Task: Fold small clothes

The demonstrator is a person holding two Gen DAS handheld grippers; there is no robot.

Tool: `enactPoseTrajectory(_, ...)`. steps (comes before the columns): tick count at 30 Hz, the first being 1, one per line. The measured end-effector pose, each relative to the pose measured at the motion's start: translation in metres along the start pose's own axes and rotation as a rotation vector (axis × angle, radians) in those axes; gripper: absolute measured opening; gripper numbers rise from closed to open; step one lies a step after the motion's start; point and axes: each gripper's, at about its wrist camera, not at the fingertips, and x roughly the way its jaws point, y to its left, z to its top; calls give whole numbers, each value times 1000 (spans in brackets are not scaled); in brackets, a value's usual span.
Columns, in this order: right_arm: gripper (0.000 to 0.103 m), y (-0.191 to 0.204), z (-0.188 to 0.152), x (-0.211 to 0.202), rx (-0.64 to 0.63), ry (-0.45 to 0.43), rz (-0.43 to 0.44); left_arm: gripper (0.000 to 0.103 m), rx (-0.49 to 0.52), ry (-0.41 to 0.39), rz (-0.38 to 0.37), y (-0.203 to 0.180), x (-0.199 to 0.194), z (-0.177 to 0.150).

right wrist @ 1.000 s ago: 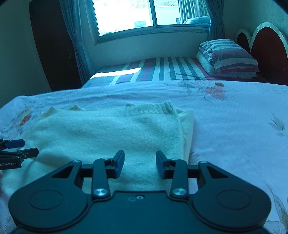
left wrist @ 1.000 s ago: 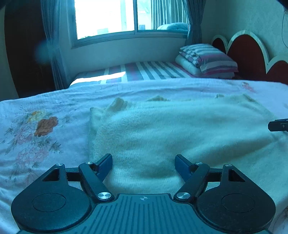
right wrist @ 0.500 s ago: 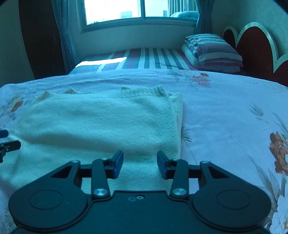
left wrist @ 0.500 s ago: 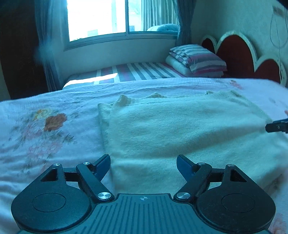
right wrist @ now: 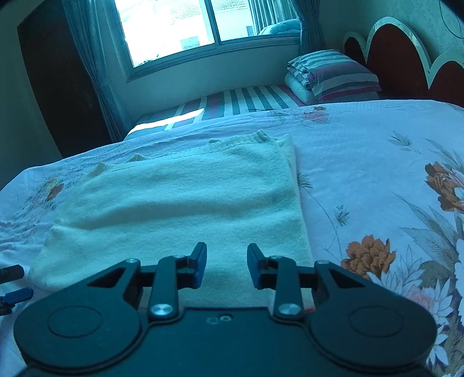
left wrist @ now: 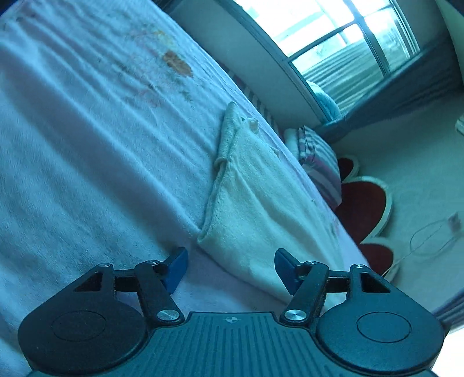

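A cream knitted garment lies folded flat on the floral bedsheet. My right gripper hovers over its near edge towards the right corner; the jaws are closing, with a gap between them and cloth below, not pinched. In the strongly rolled left wrist view, the garment runs away along its left edge. My left gripper sits at the near left corner, jaws wide and closing, with the corner lying between the blue pads, untouched. The left gripper's tips show at the right wrist view's left edge.
Beyond the sheet lies a striped mattress with a folded striped quilt under a bright window. A red scalloped headboard stands at the right, a dark wardrobe at the left. Open sheet stretches right of the garment.
The left gripper has rolled sharply and slid left to the garment's near left corner, its jaws narrowing. The right gripper has shifted right along the near edge, its jaws also narrower.
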Motion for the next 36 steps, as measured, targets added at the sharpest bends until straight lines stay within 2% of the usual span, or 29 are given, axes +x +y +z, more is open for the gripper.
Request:
enactPoseTrajectory(3,32,7,0,0,-6,-1,18,66,-126,16,-61,2,10,-8)
enactPoseTrajectory(5,31,11,2,1,-8,0,31,65,-143,0,-49,-2,16,-15)
enactPoseTrajectory(9,17,17,6,9,-10,12,69,64,-216,-70,-55,-5,29,-26)
enactPoseTrajectory(10,13,20,8,12,-10,15,81,61,-220,-81,-55,-7,33,-28)
enactPoseTrajectory(17,7,36,31,36,-14,20,157,53,-188,-149,-25,-24,62,-31)
enactPoseTrajectory(20,7,46,40,51,-34,30,191,36,-147,-178,18,-27,66,-33)
enactPoseTrajectory(21,7,49,42,55,-40,33,200,20,-162,-181,28,-23,66,-34)
enactPoseTrajectory(22,7,52,44,61,-44,37,210,9,-190,-178,34,-17,67,-34)
enactPoseTrajectory(24,7,57,46,70,-49,47,225,9,-225,-192,-8,-5,65,-32)
enactPoseTrajectory(26,7,62,47,77,-54,55,237,9,-230,-204,-14,-7,62,-35)
enactPoseTrajectory(30,6,68,45,83,-66,64,260,10,-256,-270,-8,-4,58,-47)
enactPoseTrajectory(34,6,69,44,89,-61,73,254,9,-247,-269,25,-9,69,-43)
enactPoseTrajectory(36,6,69,45,88,-60,69,262,6,-259,-274,11,-11,69,-40)
